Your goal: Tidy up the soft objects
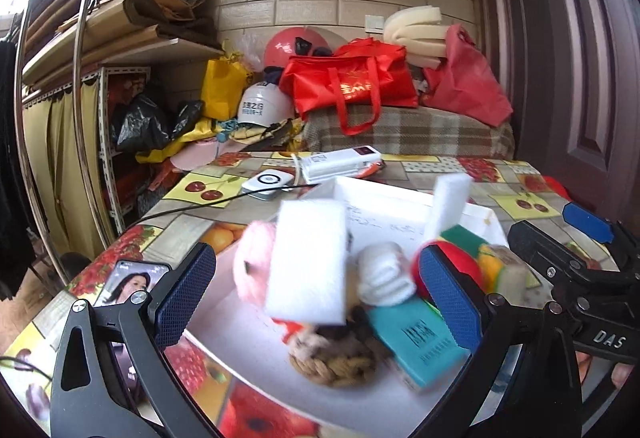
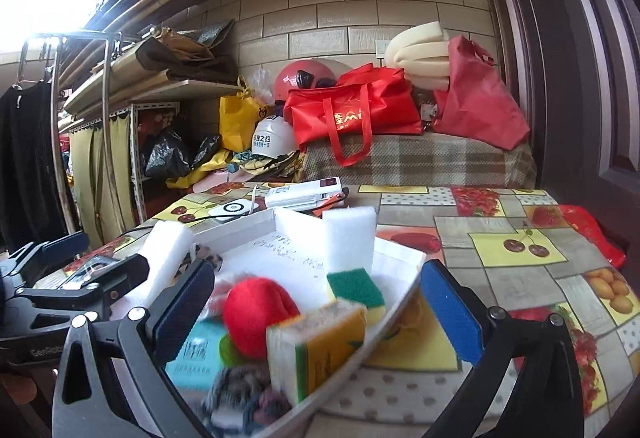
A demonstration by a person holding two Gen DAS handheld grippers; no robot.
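Note:
A white tray (image 1: 380, 187) on the table holds a heap of soft things. Between the wide-apart fingers of my left gripper (image 1: 316, 294) lie a white sponge block (image 1: 306, 262), a pink plush (image 1: 250, 266), a rolled white towel (image 1: 384, 274), a teal packet (image 1: 416, 342) and a woven rope piece (image 1: 334, 364). None of them touches the pads. My right gripper (image 2: 318, 314) is open too, framing a red ball (image 2: 256, 314), a wrapped yellow sponge (image 2: 320, 346), a green-topped sponge (image 2: 356, 294) and an upright white sponge (image 2: 348, 238). Several items look blurred.
A phone (image 1: 128, 282) lies left of the tray. A white power bank (image 1: 340, 162) and a round charger (image 1: 268, 182) with a cable lie behind it. The fruit-print tablecloth (image 2: 520, 250) stretches right. Red bags (image 1: 352, 82) sit on a couch behind, and a door stands at right.

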